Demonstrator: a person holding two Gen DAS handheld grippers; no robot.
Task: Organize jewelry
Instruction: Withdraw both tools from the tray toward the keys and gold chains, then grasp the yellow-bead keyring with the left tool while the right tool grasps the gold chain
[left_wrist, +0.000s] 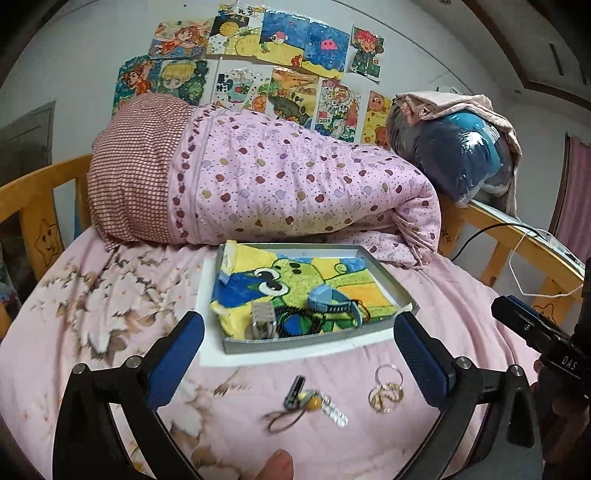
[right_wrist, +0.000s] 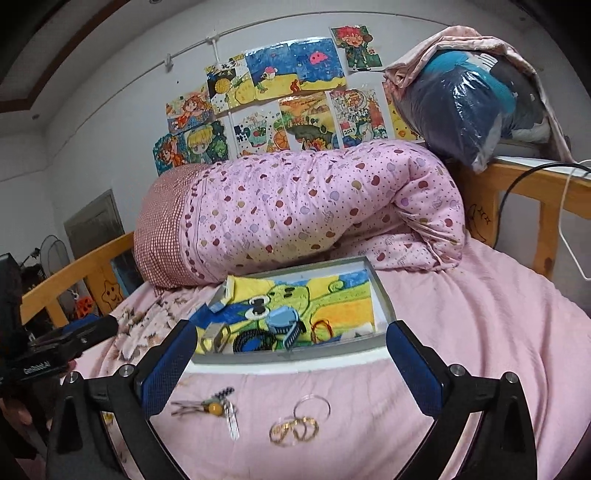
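Both claws gape wide, empty: left claw (left_wrist: 299, 354), right claw (right_wrist: 291, 362). Gold rings (right_wrist: 294, 430) and a key charm (right_wrist: 212, 408) lie on the bed (right_wrist: 480, 332), at 6 o'clock of the tray (right_wrist: 295, 356). Judged mid-sort; next, descend on the rings, lift over the tray's near rim. Open bedding at 3 o'clock.

Gold rings (right_wrist: 294, 430) and keychain charm (right_wrist: 216, 408) on pink sheet, before the grey tray (right_wrist: 295, 355) of trinkets.
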